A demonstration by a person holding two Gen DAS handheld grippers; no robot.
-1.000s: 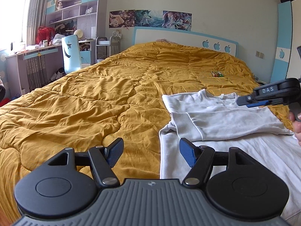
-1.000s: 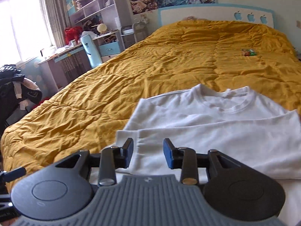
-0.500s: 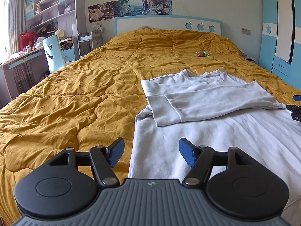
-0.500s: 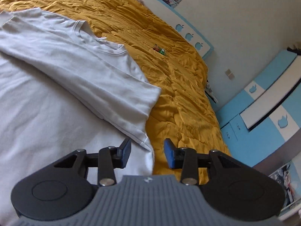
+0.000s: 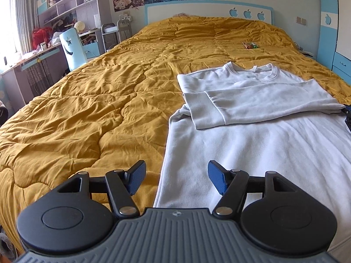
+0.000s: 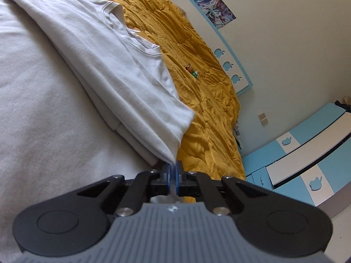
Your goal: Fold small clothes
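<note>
A white sweatshirt [image 5: 252,135] lies flat on the mustard quilt [image 5: 98,100], collar toward the headboard, with one sleeve [image 5: 252,105] folded across its chest. My left gripper [image 5: 176,172] hovers open over the garment's left side edge, and that edge runs between its blue pads [image 5: 216,178]. In the right wrist view my right gripper [image 6: 173,172] is shut on the sweatshirt [image 6: 105,61], pinching the corner of the folded layers at its right edge. The right gripper [image 5: 348,115] also shows at the far right of the left wrist view.
A small sweet wrapper [image 5: 250,45] lies on the quilt beyond the collar. The white and blue headboard [image 5: 208,13] ends the bed. A desk, shelves and a pale blue chair [image 5: 73,48] stand on the left, and a blue wardrobe [image 6: 307,153] on the right.
My right gripper swung from above the sweatshirt down to its right edge, rolled over, and shut on the fold corner. The left gripper shifted toward the garment's left edge and stayed open.
</note>
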